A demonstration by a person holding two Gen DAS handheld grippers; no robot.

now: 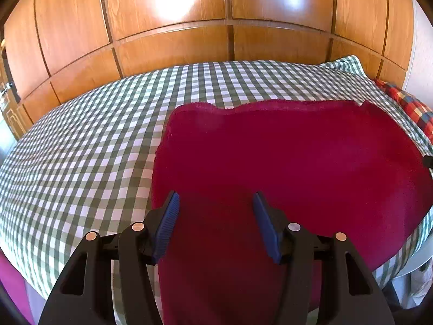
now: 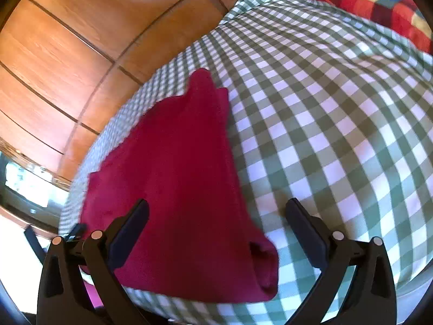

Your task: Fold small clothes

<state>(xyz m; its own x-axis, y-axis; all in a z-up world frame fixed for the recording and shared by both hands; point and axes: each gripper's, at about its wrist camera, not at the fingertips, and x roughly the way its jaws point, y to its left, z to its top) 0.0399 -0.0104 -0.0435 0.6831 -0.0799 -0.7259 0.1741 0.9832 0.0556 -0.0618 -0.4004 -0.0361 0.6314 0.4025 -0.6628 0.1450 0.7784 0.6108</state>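
Blue ribbed pads (image 1: 167, 224) of the left gripper (image 1: 216, 205) stand wide apart with nothing between them, hovering over the near edge of a dark red fleecy cloth (image 1: 284, 162) spread on the green-and-white checked bedspread (image 1: 81, 149). Beyond it, wooden wardrobe panels (image 1: 173, 48). The right gripper (image 2: 216, 216), jaws equally spread and holding nothing, frames the cloth's (image 2: 176, 176) folded corner; a red patchwork cushion (image 2: 373, 2) lies far ahead, right.
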